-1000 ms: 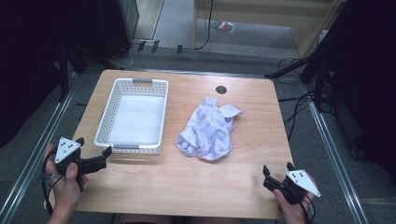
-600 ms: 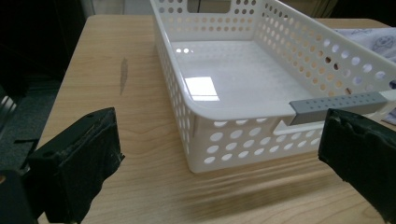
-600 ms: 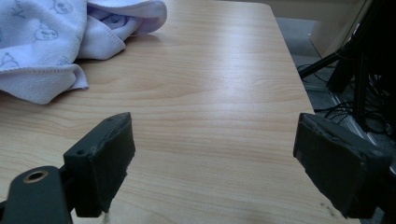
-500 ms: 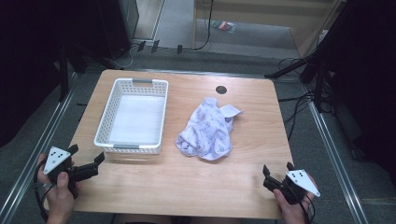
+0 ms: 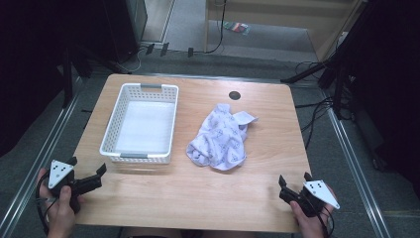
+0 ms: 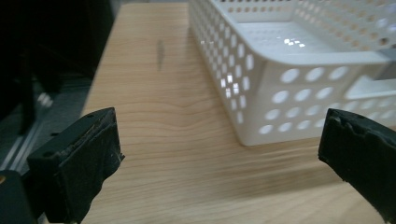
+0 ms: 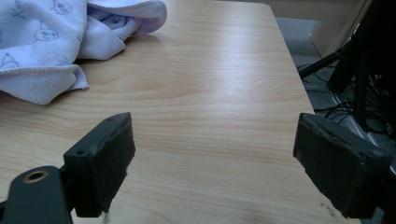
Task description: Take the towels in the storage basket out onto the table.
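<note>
Cloth [image 5: 220, 138] is crumpled at the table [image 5: 208, 193] middle, just right of the basket [image 5: 143, 124]; it is judged soft and light, best pinched at a raised fold; left gripper [image 5: 85, 179] and right gripper [image 5: 293, 188] are held open, empty, near the front edge.

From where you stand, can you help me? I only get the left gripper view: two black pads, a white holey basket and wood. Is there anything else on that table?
Observer: Yes, a crumpled pale cloth lies on the table, just right of the basket.
Operator: Plain cloth?
Observer: No, the right gripper view shows small printed figures on it.
Operator: Is someone holding it?
Observer: No. The right gripper sits open at the near right corner, apart from it.
Operator: And the gripper I look through?
Observer: The left gripper is held in a hand at the near left corner.
</note>
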